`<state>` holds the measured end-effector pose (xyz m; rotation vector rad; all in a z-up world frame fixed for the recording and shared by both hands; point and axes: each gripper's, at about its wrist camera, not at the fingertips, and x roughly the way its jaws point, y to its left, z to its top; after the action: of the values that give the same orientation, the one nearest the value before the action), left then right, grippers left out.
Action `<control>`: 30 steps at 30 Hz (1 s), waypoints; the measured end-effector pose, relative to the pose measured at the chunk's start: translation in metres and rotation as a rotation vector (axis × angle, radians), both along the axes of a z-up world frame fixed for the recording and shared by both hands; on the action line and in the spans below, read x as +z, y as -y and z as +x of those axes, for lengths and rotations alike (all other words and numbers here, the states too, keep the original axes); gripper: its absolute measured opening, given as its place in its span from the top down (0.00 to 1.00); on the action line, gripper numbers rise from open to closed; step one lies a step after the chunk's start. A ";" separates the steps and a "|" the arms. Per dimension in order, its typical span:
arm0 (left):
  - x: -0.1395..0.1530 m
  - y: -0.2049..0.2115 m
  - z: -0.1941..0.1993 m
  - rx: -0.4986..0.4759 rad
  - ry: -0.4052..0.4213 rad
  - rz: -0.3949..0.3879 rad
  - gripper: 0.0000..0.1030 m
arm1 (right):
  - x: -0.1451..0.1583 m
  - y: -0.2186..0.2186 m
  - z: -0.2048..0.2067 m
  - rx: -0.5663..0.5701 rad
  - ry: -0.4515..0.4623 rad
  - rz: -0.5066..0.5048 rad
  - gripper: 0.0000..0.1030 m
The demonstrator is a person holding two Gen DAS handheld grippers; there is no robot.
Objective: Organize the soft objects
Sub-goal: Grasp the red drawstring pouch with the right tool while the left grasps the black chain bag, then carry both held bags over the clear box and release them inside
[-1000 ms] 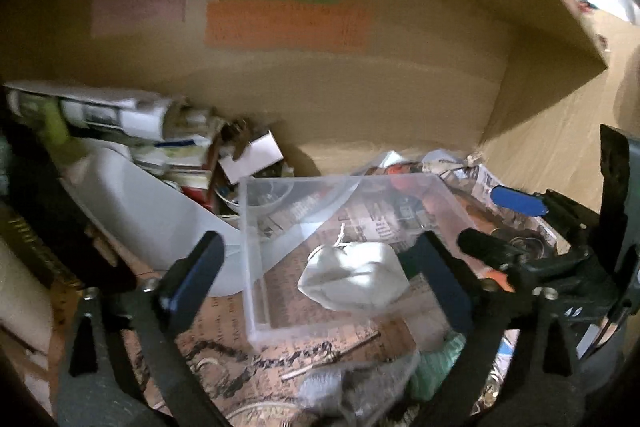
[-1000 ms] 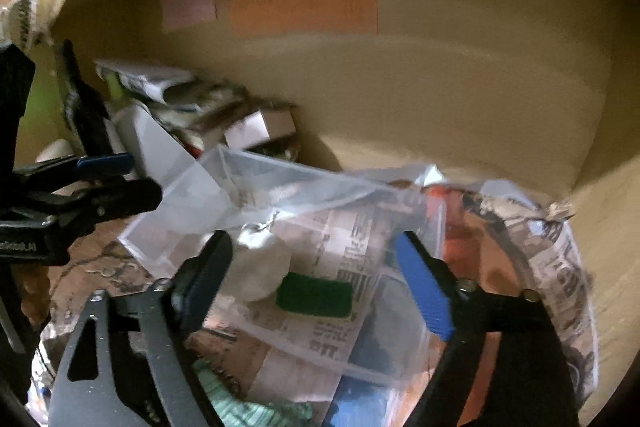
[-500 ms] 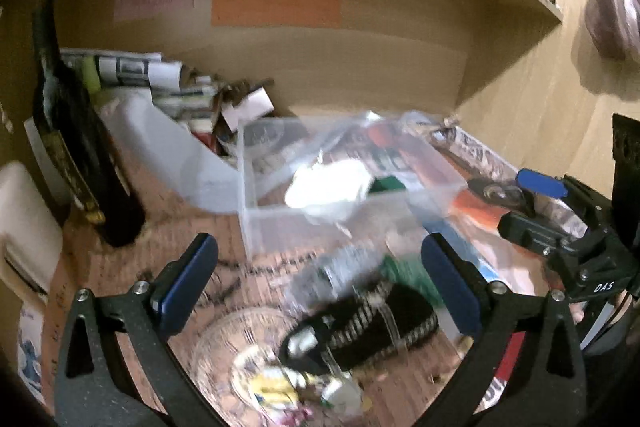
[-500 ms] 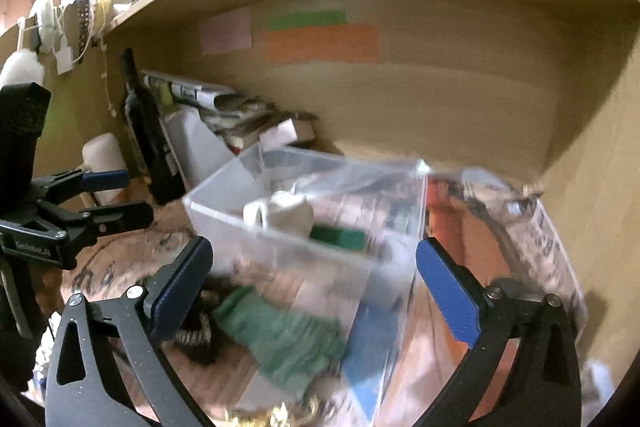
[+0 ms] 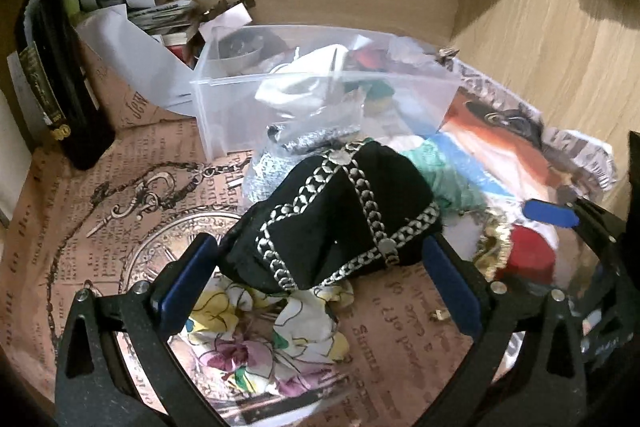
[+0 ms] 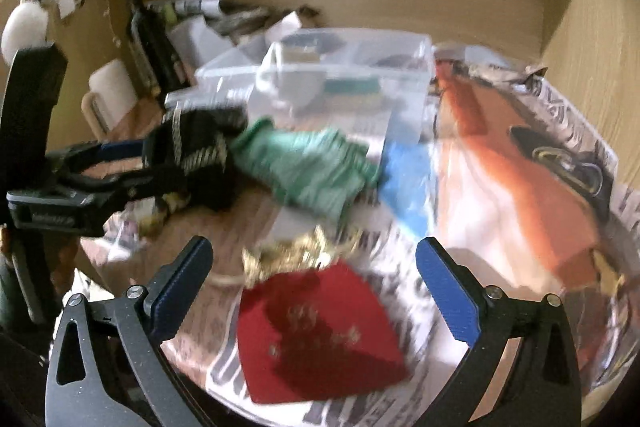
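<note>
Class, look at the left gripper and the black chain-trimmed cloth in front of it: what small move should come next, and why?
Probably ease the left gripper forward and shut it on the black cloth. Its jaws are open and the cloth lies bunched between the blue pads, ungrasped, outside the clear bin behind it. The right gripper is open too, over the red pouch.

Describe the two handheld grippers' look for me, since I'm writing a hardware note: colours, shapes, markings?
Both the left gripper and the right gripper have matte black, speckled frames that branch in a Y. Each branch has a triangular cut-out and silver screw heads, and ends in blue ribbed pads. The right wrist view shows white lettering on the left gripper's body, too blurred to read. No cables or sleeves show.
</note>
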<state>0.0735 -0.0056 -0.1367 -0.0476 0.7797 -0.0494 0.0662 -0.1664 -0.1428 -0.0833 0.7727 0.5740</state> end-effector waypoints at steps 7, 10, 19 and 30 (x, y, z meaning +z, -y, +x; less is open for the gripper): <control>0.000 0.009 -0.003 0.006 0.063 0.033 0.26 | -0.010 0.000 -0.006 -0.034 0.038 -0.032 0.38; 0.004 0.011 -0.008 -0.009 0.080 0.033 0.44 | -0.009 0.006 -0.006 -0.026 0.027 -0.008 0.53; 0.013 0.007 -0.007 -0.057 0.090 -0.019 0.84 | -0.001 0.010 -0.008 -0.025 0.035 0.052 0.67; 0.067 0.003 -0.007 -0.097 0.210 -0.099 0.85 | 0.048 0.021 0.000 -0.045 0.141 0.141 0.68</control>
<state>0.0670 -0.0083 -0.0693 -0.0967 0.5688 -0.1827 0.0660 -0.1875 -0.0946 0.0229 0.5941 0.5720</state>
